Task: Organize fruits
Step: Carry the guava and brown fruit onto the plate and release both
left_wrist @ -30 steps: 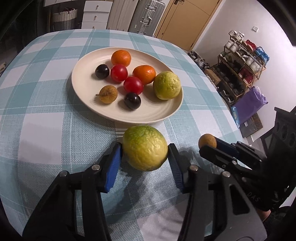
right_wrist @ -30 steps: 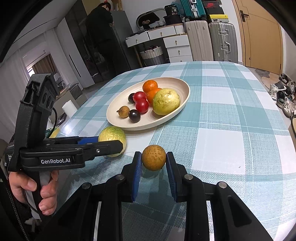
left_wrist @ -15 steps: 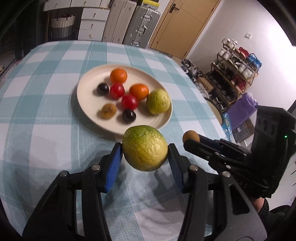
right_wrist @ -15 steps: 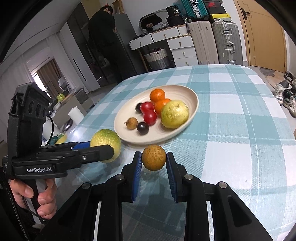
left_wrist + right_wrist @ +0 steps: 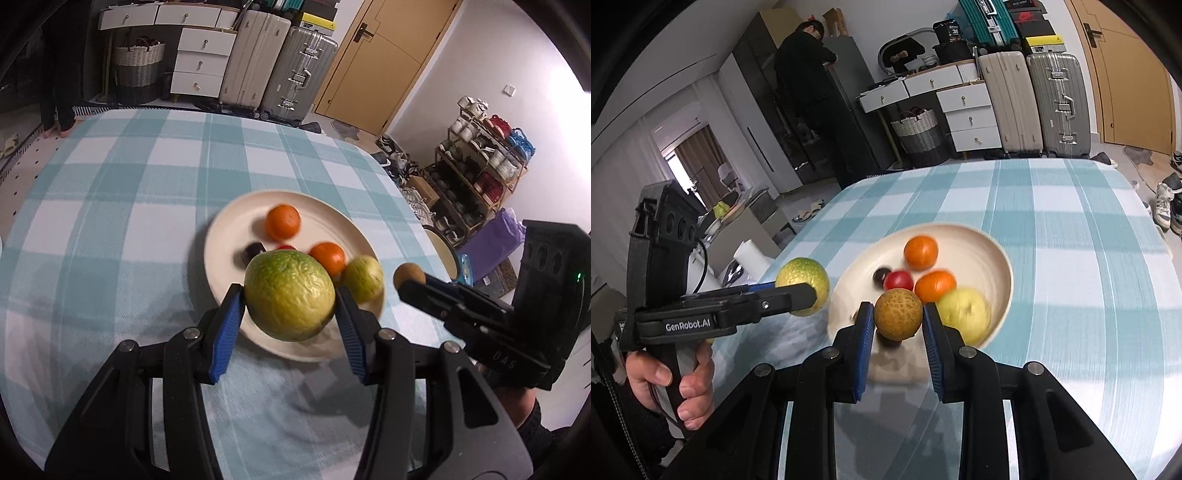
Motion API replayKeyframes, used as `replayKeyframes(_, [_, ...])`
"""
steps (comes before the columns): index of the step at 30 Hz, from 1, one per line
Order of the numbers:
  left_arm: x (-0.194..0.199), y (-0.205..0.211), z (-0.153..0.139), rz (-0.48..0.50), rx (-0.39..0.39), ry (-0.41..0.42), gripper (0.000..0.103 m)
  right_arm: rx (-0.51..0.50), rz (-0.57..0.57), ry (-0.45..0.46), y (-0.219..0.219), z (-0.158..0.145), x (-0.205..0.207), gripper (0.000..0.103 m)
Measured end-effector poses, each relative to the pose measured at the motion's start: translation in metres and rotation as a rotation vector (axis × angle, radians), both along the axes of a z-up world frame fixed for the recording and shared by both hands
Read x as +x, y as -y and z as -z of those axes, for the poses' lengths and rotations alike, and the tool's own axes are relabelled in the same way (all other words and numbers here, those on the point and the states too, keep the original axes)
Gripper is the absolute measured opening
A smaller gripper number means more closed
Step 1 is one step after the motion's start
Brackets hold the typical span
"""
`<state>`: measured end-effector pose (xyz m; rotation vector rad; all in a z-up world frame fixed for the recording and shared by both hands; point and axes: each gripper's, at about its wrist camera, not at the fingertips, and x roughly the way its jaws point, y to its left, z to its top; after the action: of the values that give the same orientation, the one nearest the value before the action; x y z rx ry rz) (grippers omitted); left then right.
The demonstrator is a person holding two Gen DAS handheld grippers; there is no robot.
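Note:
My left gripper [image 5: 290,301] is shut on a large green-yellow citrus fruit [image 5: 290,295], held in the air over the near rim of the cream plate [image 5: 229,236]. My right gripper [image 5: 898,319] is shut on a small round brown fruit [image 5: 898,314], also lifted over the plate [image 5: 979,251]. The plate holds two oranges [image 5: 921,252], a red tomato [image 5: 898,280], a dark plum [image 5: 881,275] and a yellow-green citrus [image 5: 966,308]. In the left wrist view the right gripper [image 5: 410,282] shows beside me with the brown fruit [image 5: 408,274]. In the right wrist view the left gripper [image 5: 805,291] carries the green fruit [image 5: 801,278].
The table wears a teal and white checked cloth [image 5: 110,206]. Behind it stand suitcases [image 5: 288,70], white drawers [image 5: 199,59] and a basket [image 5: 136,66]. A person in black [image 5: 809,81] stands at a cabinet. A shelf rack [image 5: 484,166] stands to the right.
Both grippers have risen off the cloth with their fruits and moved forward, so they now hang over the plate's near side. Several plate fruits are hidden behind the held ones.

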<state>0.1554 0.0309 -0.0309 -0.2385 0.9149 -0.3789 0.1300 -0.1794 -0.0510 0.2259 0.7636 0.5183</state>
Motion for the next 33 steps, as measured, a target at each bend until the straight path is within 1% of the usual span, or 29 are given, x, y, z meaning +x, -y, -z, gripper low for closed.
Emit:
replayKeyframes(4, [0.022,-0.004,0.004,0.006,-0.002,-0.018,0.047,0.016,0.012,-0.015,-0.002,-0.003,0.027,0.027])
replayKeyframes(10, [0.048,-0.005,0.019,0.020,-0.045,-0.069,0.047,0.016,0.020,-0.035,-0.008,0.002,0.057,0.027])
replayKeyframes(12, [0.051,-0.006,0.024,0.003,-0.045,-0.077,0.047,0.013,0.025,-0.045,-0.010,0.006,0.065,0.027])
replayKeyframes(15, [0.055,-0.003,0.032,0.010,-0.050,-0.094,0.047,0.006,0.041,-0.065,-0.012,0.013,0.075,0.027])
replayKeyframes(18, [0.058,0.001,0.039,0.023,-0.053,-0.110,0.047,0.014,0.043,-0.076,-0.014,0.018,0.082,0.027])
replayKeyframes(23, [0.064,0.009,0.045,0.044,-0.043,-0.119,0.047,-0.010,0.039,-0.085,-0.021,0.024,0.090,0.027])
replayKeyframes(25, [0.066,0.012,0.047,0.053,-0.045,-0.128,0.047,-0.021,0.040,-0.109,-0.024,0.030,0.095,0.027])
replayKeyframes(28, [0.069,0.016,0.052,0.063,-0.048,-0.142,0.047,-0.006,0.044,-0.140,-0.025,0.037,0.099,0.027])
replayKeyframes(32, [0.073,0.022,0.054,0.079,-0.041,-0.151,0.047,-0.004,0.051,-0.135,-0.023,0.039,0.099,0.027])
replayKeyframes(33, [0.073,0.023,0.053,0.081,-0.037,-0.149,0.047,-0.004,0.053,-0.135,-0.022,0.039,0.099,0.030])
